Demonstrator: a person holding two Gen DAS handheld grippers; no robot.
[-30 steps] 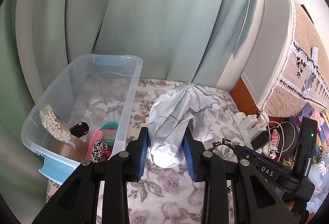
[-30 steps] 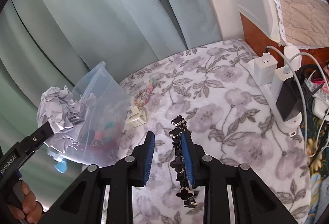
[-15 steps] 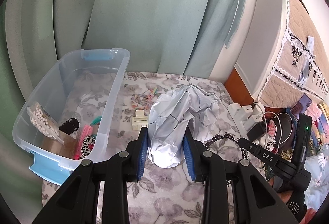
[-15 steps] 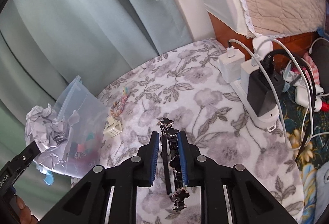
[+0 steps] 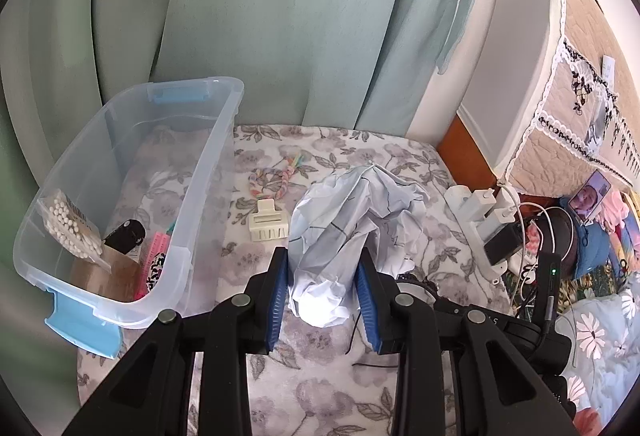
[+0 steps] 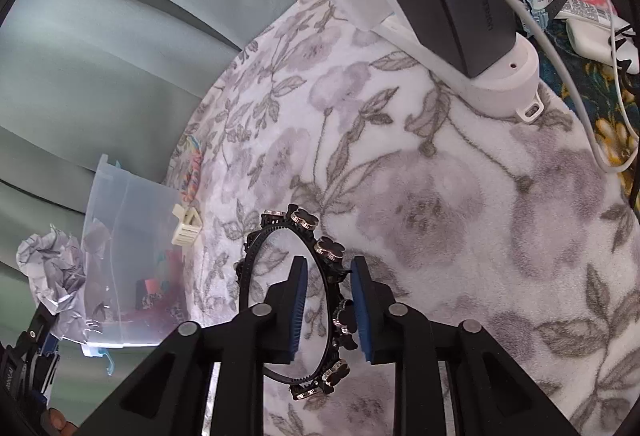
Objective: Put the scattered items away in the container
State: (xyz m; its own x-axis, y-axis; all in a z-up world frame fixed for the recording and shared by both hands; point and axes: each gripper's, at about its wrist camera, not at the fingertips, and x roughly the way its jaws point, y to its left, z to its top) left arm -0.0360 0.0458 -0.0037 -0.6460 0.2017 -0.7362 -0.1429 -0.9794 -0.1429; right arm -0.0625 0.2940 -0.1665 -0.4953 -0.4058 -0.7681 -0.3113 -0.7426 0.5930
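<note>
While both hands are occupied: two items are in hand and two lie loose on the floral bed cover (image 5: 320, 388).
Left hand-held gripper (image 5: 323, 296): pinching the crumpled paper (image 5: 352, 232), clear of the cover, just right of the clear container (image 5: 120, 204).
Paper handling: likely very light and springy; it crushes rather than slips, so a squeeze across its bulk should do.
Right hand-held gripper (image 6: 329, 310): jaws have just been opening; the beaded side of the black headband (image 6: 304, 300) stands between the pads, and the right pad seems to touch it.
Headband handling: probably a stiff, thin hoop with hard studs; likely to swivel or slide, so take it across the band between studs.
Container: near the cover's left edge, already holding small things.
Loose items: cream hair claw (image 5: 268, 225) and braided pastel hair tie (image 5: 276, 176), beside the container's right wall.
</note>
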